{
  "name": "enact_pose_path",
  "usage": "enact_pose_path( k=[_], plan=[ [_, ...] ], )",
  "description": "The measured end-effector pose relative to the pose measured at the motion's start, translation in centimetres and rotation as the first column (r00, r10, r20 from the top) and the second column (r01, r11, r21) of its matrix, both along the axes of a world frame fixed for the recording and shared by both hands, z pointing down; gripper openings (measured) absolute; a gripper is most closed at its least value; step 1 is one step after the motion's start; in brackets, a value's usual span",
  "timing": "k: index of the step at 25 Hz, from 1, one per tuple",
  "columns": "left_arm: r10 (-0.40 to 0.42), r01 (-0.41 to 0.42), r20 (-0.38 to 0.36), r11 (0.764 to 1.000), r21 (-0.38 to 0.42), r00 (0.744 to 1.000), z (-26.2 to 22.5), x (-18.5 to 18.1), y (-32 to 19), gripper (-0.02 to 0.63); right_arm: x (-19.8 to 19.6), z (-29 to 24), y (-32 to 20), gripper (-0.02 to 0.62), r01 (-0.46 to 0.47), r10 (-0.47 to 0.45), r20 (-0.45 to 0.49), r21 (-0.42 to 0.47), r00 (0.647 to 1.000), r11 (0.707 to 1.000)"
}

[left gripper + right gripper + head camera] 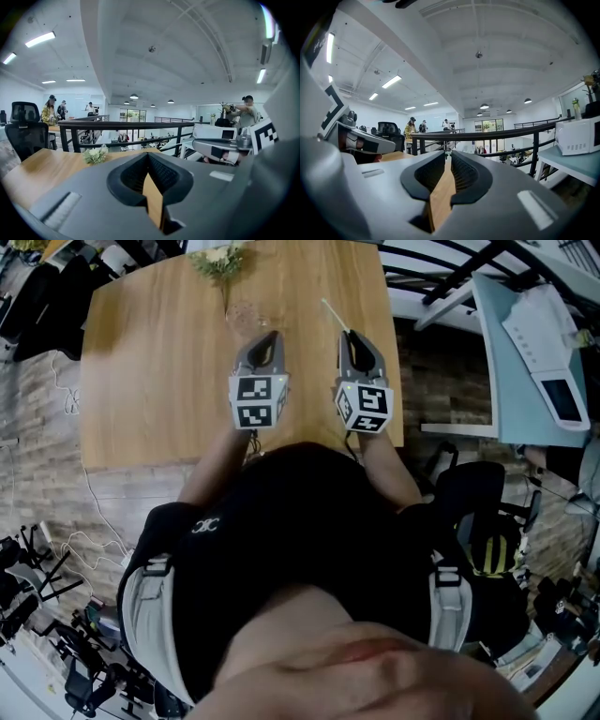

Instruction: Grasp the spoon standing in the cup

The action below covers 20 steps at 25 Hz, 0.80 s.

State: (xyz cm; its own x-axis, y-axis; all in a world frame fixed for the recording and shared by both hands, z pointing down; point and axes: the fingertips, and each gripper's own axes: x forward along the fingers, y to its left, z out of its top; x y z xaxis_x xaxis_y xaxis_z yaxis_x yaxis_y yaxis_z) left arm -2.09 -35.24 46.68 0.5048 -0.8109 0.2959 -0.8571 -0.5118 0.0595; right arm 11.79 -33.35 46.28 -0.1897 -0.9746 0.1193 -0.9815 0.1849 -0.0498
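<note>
A thin white spoon (333,314) sticks out up and to the left from the tip of my right gripper (350,334), whose jaws stand almost together with only a narrow slit between them (448,153). The spoon itself barely shows in the right gripper view. A clear glass cup (246,317) stands on the wooden table (159,371), just ahead of my left gripper (272,334). That gripper's jaws meet at the tips with nothing between them (148,155). Both grippers hover side by side over the table's near half.
A small bunch of pale flowers (217,261) lies at the table's far edge, behind the cup. A blue-grey side table (525,381) with a white appliance stands to the right. A black railing (487,136) and an office chair (26,129) stand beyond the table.
</note>
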Motion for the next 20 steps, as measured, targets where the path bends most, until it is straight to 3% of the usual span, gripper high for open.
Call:
enact_pose_path(
  k=[20],
  plan=[
    [-0.011, 0.011, 0.019, 1.000, 0.009, 1.000, -0.3, 0.7, 1.0, 0.012, 1.6, -0.8, -0.2, 0.041, 0.001, -0.001, 0.030, 0.015, 1.000, 1.000]
  ],
)
